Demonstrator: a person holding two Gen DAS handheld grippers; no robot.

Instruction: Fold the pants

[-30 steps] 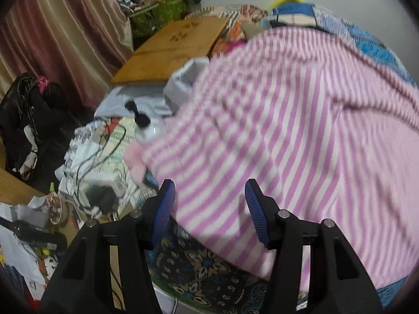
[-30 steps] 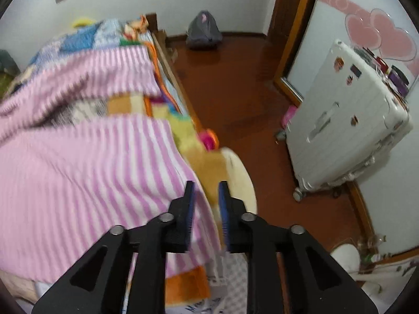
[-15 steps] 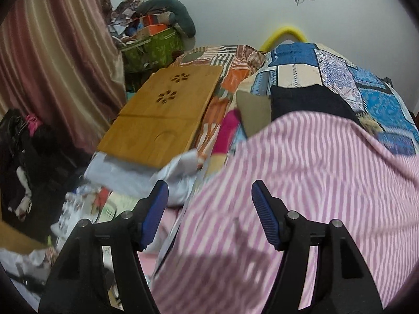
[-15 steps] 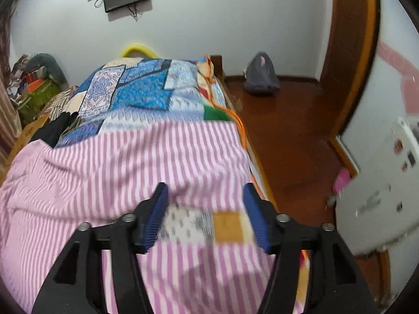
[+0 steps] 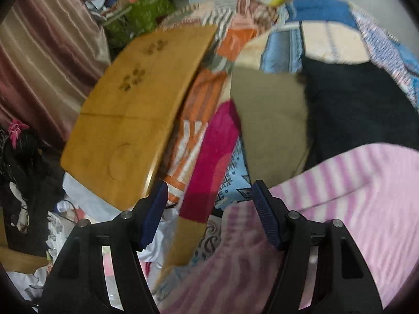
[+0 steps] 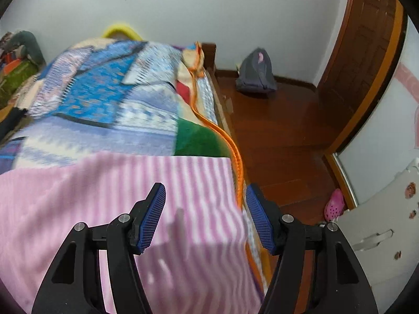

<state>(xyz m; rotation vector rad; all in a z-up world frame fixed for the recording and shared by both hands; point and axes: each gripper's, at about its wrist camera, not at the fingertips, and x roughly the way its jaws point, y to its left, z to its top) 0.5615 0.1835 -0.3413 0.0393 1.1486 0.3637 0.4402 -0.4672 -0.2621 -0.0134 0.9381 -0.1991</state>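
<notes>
Both claws, left (image 5: 209, 206) and right (image 6: 205, 209), are hanging apart, holding nothing, over the pants (image 6: 110, 198). A fold is lying flat. Next, they are needing a new edge to pinch.

The pink-and-white striped fleece pants (image 6: 110, 209) lie spread flat on the bed over a patchwork quilt (image 6: 110, 110) of blue, white and green patches. In the right wrist view their far edge runs straight across the quilt, and their right edge stops just beside the quilt's orange piping (image 6: 230, 151) at the bed's side. In the left wrist view the same soft striped cloth (image 5: 340, 209) shows a curved, rumpled edge, lying near a folded tan garment (image 5: 269, 120) and a black garment (image 5: 361, 110).
</notes>
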